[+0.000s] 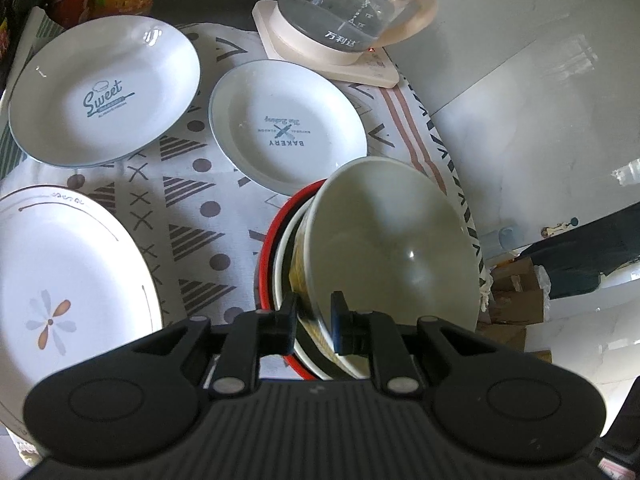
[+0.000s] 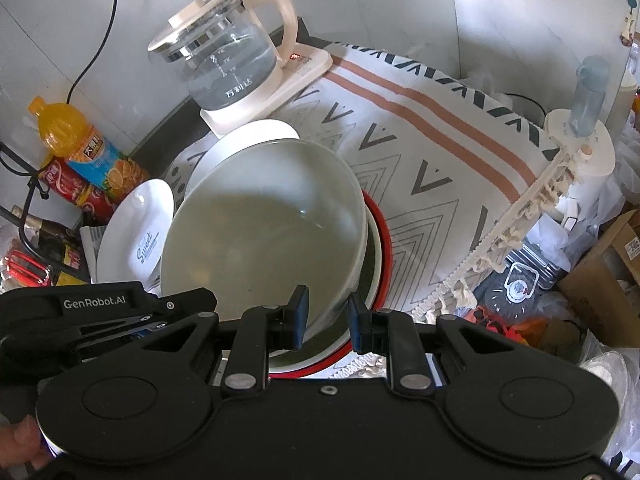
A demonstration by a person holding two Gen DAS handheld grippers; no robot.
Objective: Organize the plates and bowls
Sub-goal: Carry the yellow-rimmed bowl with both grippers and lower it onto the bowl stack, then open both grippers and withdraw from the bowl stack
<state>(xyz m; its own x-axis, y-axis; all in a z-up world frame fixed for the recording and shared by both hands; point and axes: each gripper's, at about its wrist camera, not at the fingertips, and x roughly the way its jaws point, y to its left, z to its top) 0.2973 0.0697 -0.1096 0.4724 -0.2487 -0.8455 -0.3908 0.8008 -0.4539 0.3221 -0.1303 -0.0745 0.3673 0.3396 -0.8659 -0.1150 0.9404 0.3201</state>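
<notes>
Grippers (image 1: 314, 322) (image 2: 325, 317) pinch glossy round bowl (image 1: 384, 240) rim over red-rimmed bowl (image 1: 267, 256).

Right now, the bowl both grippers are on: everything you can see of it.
The pale bowl is deep, round, plain off-white and glossy, ceramic by the look, empty inside. It is tilted, not level, its near wall showing a yellowish pattern outside. It sits partly inside a white bowl nested in a red-rimmed bowl on the patterned cloth. The left gripper and right gripper each pinch its rim, one finger inside, one outside, on opposite sides.
</notes>
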